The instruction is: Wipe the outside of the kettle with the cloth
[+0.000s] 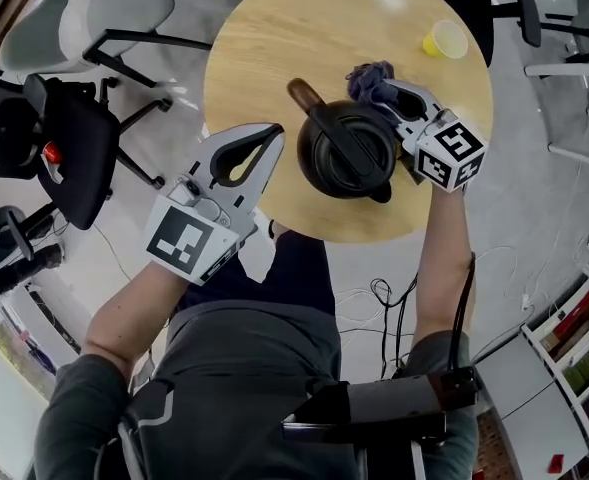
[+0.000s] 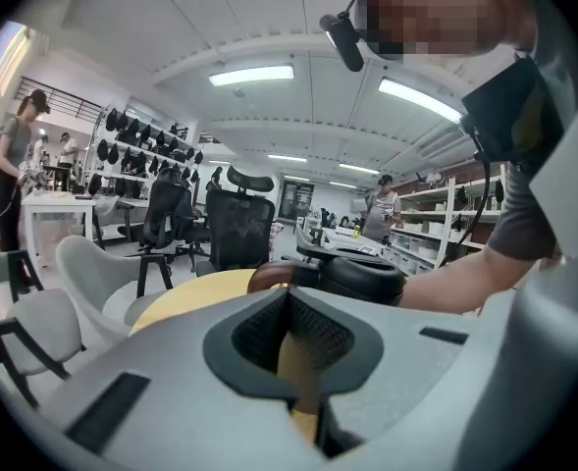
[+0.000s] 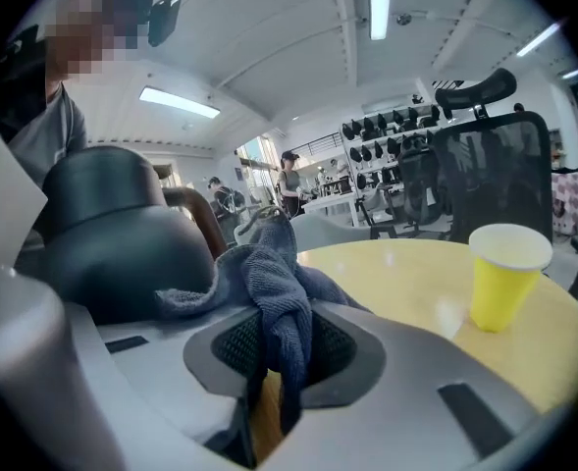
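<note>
Kettle (image 1: 346, 150) is sitting upright around the middle of the round bench (image 1: 274, 28), nearer the person's edge, with its top handle running diagonally from far-left to near-right in the head view.

Right gripper (image 1: 389, 93) is lying right alongside the kettle's right flank, with its jaws clenched on the blue cloth (image 3: 274, 302). The bunched cloth is sticking out past the tips at the kettle's far-right shoulder. It's either touching the wall or just beside it; I can't tell which.

So the kettle is lying immediately left of those jaws, and the wipe looks like a sideways press and sweep around the body. The right forearm is reaching forward, with the gripper tipped slightly down.

Left gripper (image 1: 269, 138) is hovering near the kettle's left side without touching it. Its jaws are closed on nothing and pointing at the kettle.

A yellow cup (image 1: 446, 40) is standing well apart at the far right.
</note>
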Action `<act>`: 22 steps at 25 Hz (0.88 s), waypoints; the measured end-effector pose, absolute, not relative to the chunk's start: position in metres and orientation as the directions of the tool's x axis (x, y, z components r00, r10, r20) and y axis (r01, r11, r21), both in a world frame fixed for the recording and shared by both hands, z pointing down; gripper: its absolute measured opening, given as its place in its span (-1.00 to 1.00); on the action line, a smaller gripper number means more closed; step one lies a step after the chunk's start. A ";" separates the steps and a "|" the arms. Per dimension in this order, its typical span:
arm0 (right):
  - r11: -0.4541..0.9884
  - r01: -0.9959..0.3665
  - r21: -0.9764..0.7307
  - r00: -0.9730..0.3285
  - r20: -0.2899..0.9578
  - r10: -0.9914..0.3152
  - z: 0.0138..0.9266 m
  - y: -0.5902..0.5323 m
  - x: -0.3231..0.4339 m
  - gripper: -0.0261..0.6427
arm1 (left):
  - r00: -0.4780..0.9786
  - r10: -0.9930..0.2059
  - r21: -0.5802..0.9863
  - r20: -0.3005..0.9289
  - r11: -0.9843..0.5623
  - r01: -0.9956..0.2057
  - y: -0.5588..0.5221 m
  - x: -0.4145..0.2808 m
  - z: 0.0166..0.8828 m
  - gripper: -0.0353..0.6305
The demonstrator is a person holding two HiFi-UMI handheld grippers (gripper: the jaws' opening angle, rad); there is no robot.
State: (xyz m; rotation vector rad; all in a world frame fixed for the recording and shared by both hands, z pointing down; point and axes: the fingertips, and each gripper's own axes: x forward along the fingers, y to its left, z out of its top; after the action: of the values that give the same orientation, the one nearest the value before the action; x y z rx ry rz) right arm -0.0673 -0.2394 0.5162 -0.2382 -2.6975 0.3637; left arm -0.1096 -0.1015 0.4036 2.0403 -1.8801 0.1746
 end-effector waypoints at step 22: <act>0.881 0.422 -0.215 -0.847 0.253 0.468 0.405 -0.206 -0.108 -0.64 | 0.063 -0.948 0.157 0.311 -0.014 -0.988 -0.093 -0.122 0.374 -0.87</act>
State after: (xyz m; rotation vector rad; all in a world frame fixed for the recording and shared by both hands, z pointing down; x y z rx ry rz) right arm -0.1077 -0.2057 0.4045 -0.6671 -2.7517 0.2173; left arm -0.1220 -0.0928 0.3737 2.0192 -1.9412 0.1674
